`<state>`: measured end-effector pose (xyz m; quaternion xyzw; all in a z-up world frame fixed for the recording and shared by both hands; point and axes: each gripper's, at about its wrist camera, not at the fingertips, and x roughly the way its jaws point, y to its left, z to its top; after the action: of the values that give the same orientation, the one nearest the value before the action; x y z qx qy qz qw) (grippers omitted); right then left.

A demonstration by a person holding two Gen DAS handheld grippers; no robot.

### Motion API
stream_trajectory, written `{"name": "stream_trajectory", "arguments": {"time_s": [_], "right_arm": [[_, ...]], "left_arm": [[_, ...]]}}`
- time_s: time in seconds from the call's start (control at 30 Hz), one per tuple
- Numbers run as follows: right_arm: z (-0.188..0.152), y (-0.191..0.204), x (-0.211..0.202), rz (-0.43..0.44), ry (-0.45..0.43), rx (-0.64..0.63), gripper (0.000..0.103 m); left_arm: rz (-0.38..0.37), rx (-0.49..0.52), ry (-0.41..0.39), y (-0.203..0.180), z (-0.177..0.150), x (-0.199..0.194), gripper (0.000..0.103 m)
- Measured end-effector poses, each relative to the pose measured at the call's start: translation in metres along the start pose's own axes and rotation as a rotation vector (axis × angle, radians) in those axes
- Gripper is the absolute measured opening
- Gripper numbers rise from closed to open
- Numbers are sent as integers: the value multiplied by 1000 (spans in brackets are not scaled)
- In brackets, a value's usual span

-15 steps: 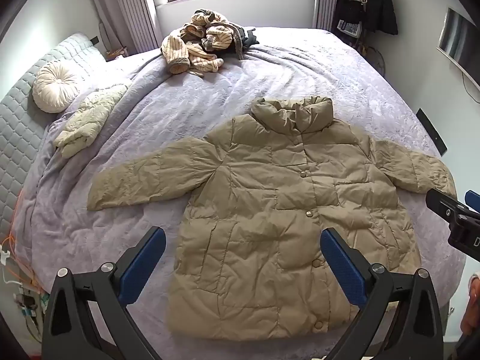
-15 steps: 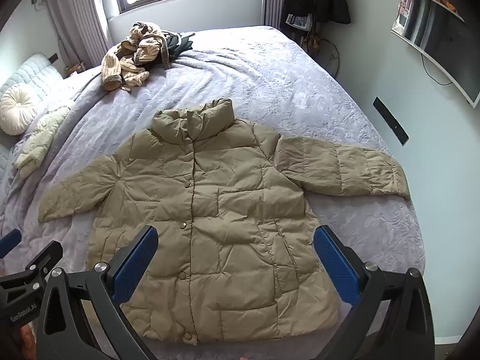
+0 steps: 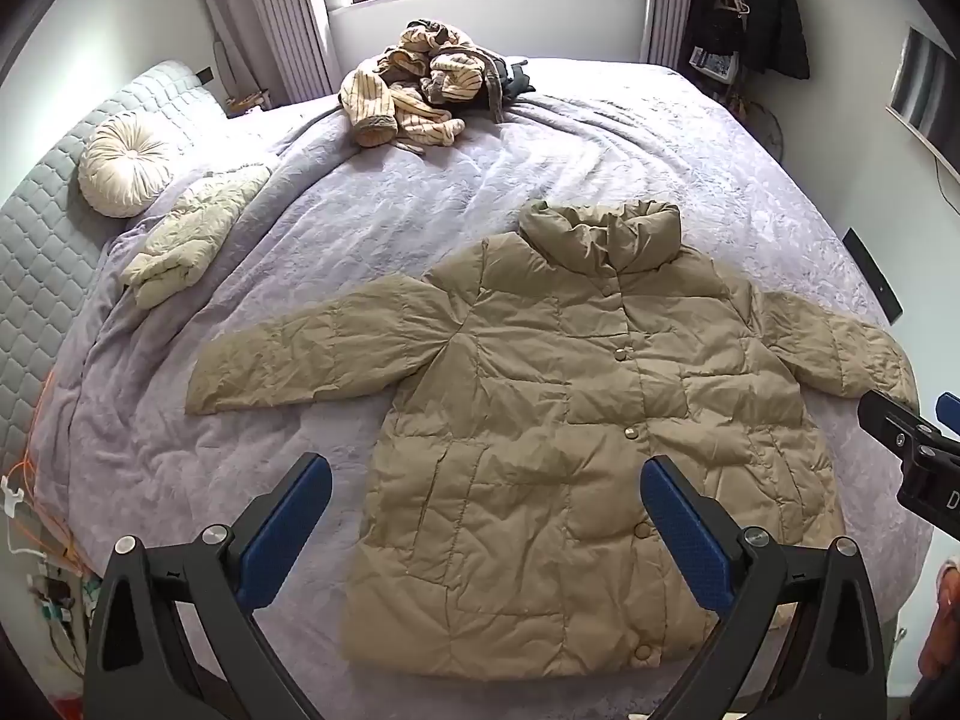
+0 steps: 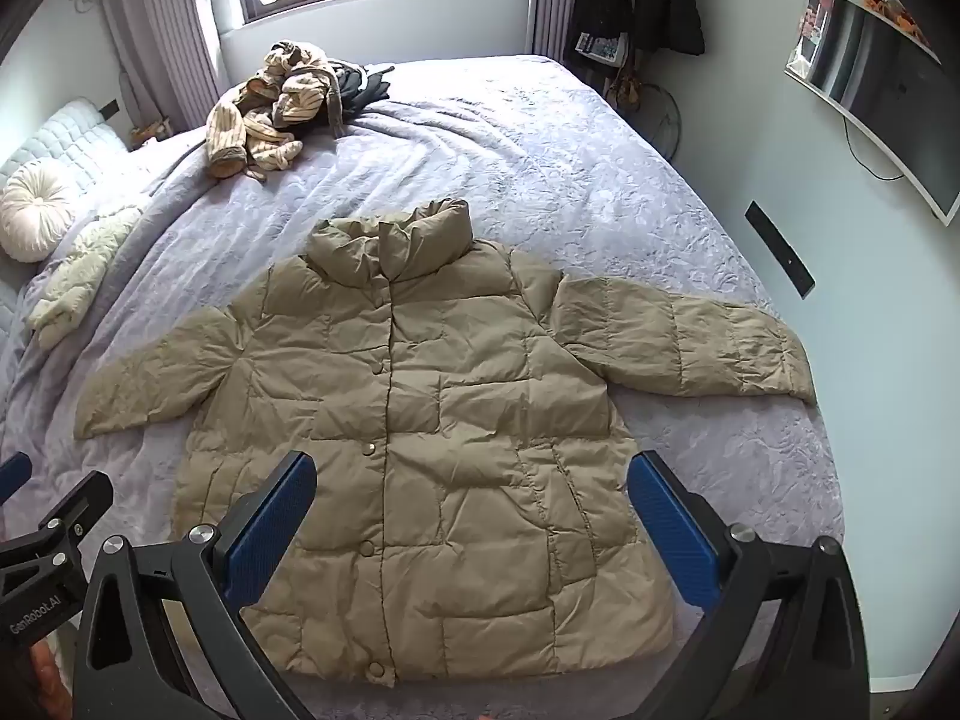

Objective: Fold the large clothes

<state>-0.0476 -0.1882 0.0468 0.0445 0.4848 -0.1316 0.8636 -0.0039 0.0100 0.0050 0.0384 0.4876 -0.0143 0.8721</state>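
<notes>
A large khaki puffer jacket point(image 3: 576, 420) lies flat and face up on the lilac bedspread point(image 3: 420, 210), buttoned, sleeves spread to both sides, collar toward the window. It also shows in the right wrist view point(image 4: 432, 420). My left gripper point(image 3: 486, 516) is open and empty, held above the jacket's lower left part. My right gripper point(image 4: 471, 510) is open and empty, held above the jacket's lower middle. Neither touches the jacket. The right gripper's body shows at the right edge of the left wrist view point(image 3: 912, 450).
A heap of striped cream and dark clothes point(image 3: 420, 84) lies at the far end of the bed. A pale green folded garment point(image 3: 186, 240) and a round cream cushion point(image 3: 123, 165) lie at the left by the headboard. A wall is close on the right point(image 4: 810, 180).
Both views have shifted only slightly; the jacket lies as before and both grippers stay open.
</notes>
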Motion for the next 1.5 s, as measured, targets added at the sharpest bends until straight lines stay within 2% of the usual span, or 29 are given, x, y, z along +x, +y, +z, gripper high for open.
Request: {"name": "stream_trajectory", "arguments": {"time_s": [1.5], "right_arm": [[2, 3, -4, -2, 4, -2, 103]], "left_arm": [[-3, -2, 14, 4, -2, 2, 103]]}}
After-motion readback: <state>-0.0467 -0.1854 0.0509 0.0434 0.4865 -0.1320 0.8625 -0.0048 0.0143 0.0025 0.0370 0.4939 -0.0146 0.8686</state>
